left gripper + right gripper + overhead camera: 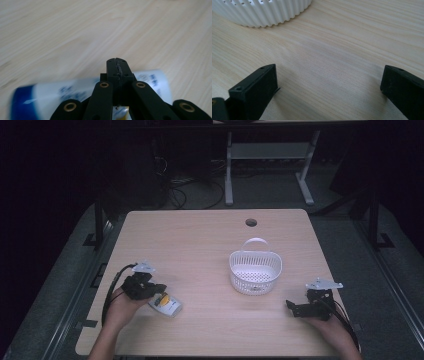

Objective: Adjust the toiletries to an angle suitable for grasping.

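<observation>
A white tube (169,306) with a yellow patch lies on the wooden table (200,240) at the front left. In the left gripper view the tube (50,96) shows a blue end and blue print, lying crosswise just under the jaws. My left gripper (158,289) hovers over it, and its jaws (117,64) are pressed together with nothing between them. My right gripper (294,309) rests at the front right, right of the white basket (255,270). Its jaws (329,82) stand wide apart over bare wood.
The ribbed white basket (262,12) with a handle stands right of the table's middle and looks empty. A round cable hole (251,222) sits near the far edge. Beyond the table are a desk frame (267,160) and cables on the dark floor.
</observation>
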A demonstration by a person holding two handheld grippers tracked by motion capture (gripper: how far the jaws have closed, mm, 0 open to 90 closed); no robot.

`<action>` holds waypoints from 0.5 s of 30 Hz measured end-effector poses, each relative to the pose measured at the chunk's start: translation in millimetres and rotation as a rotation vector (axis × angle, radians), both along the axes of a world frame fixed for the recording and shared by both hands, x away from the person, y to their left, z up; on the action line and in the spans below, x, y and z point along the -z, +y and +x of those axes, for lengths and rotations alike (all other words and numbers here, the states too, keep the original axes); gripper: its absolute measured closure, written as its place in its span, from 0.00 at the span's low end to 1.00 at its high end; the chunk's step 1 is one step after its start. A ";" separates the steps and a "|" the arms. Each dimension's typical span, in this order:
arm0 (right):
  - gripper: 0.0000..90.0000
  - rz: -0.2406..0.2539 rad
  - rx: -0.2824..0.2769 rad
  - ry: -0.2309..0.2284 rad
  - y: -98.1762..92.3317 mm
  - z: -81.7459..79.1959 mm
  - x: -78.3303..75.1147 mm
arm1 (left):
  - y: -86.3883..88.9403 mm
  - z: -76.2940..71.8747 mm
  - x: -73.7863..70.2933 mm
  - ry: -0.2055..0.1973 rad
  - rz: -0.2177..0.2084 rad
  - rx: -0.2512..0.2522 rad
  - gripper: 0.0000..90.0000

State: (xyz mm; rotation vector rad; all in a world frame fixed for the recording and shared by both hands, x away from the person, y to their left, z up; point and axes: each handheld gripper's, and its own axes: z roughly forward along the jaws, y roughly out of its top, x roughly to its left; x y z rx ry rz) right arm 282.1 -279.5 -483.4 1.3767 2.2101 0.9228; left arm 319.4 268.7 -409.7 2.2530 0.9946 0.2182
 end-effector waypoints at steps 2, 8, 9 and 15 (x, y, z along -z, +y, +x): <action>0.01 0.000 0.000 0.000 0.0 0.0 0.0 | 13.7 -0.3 -2.6 -0.009 0.005 -0.034 1.00; 0.01 0.000 0.000 0.000 0.0 0.0 0.0 | 47.2 -1.6 -4.4 -0.018 0.010 -0.128 1.00; 0.01 0.000 0.000 0.000 0.0 0.0 0.0 | 51.7 -1.7 -3.7 -0.017 0.009 -0.144 1.00; 0.01 0.000 0.000 0.000 0.0 0.0 0.0 | 72.0 1.1 6.3 0.014 0.027 -0.209 1.00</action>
